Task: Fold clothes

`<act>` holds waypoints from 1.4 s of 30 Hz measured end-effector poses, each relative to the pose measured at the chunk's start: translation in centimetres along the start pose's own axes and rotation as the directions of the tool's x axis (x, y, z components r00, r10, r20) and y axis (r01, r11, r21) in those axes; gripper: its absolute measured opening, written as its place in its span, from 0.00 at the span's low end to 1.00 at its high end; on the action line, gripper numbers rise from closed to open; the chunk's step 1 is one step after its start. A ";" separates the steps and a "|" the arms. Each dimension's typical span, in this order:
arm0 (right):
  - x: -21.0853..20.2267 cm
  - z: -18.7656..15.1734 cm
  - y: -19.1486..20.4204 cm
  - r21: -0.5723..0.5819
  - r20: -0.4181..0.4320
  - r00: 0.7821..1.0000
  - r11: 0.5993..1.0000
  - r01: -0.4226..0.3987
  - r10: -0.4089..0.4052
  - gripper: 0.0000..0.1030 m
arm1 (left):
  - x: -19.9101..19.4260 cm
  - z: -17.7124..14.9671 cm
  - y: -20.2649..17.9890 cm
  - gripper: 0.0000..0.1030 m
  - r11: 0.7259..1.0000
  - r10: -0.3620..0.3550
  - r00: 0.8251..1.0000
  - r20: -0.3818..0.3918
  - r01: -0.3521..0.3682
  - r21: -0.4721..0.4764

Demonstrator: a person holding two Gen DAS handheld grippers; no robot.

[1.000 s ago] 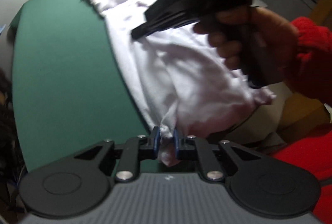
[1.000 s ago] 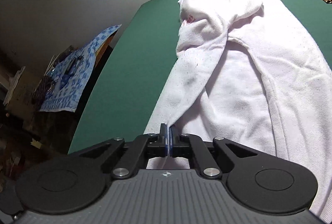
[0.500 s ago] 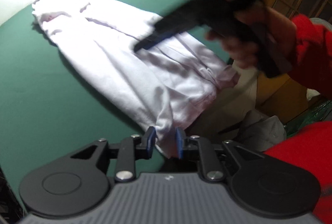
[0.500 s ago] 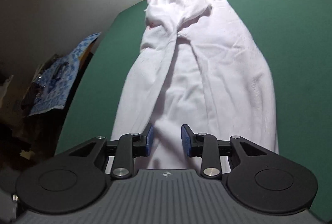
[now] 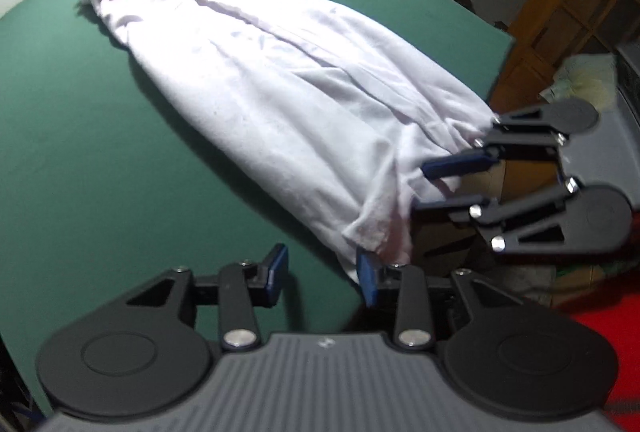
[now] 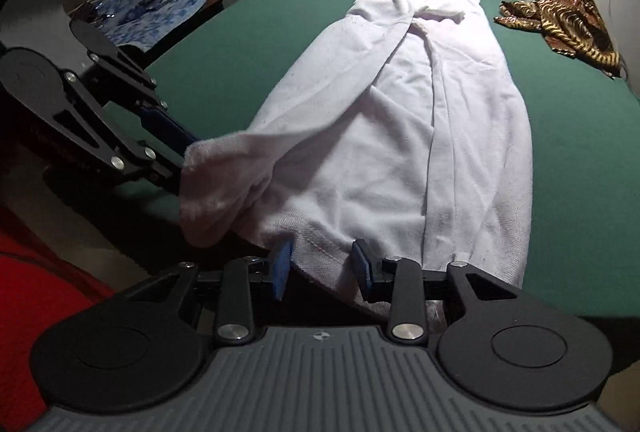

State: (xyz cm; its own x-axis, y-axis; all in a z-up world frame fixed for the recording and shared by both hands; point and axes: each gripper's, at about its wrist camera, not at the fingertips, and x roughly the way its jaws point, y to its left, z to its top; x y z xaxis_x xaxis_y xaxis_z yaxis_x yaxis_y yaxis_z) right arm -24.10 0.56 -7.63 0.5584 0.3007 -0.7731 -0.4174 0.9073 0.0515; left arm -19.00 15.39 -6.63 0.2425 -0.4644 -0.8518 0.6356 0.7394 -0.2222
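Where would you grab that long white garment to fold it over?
Probably at the near hem of the garment, coming from the table's near edge. It lies lengthwise, and that hem overhangs the edge, so the open right gripper can close on it and carry it toward the far end.

A green table (image 6: 580, 160) bears a white garment (image 6: 400, 136) and striped cloth (image 6: 568, 20).

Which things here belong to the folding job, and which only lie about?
For the job: white garment, green table, left hand-held gripper, right hand-held gripper, both open.

Lying about: brown patterned cloth, blue patterned cloth beside the table.
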 end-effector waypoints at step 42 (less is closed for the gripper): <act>-0.9 0.7 -5.3 0.246 -0.081 0.897 0.881 -0.404 0.434 0.38 | -1.9 1.9 -1.5 0.42 0.952 0.301 0.952 0.052 -0.296 -0.082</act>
State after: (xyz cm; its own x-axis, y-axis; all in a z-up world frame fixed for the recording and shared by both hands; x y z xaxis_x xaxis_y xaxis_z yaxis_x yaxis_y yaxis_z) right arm -21.91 -4.34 -6.74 0.2615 0.6399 -0.7226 -0.4171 0.7500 0.5133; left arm -19.09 14.24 -3.75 0.4606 -0.2452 -0.8531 0.4726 0.8813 0.0019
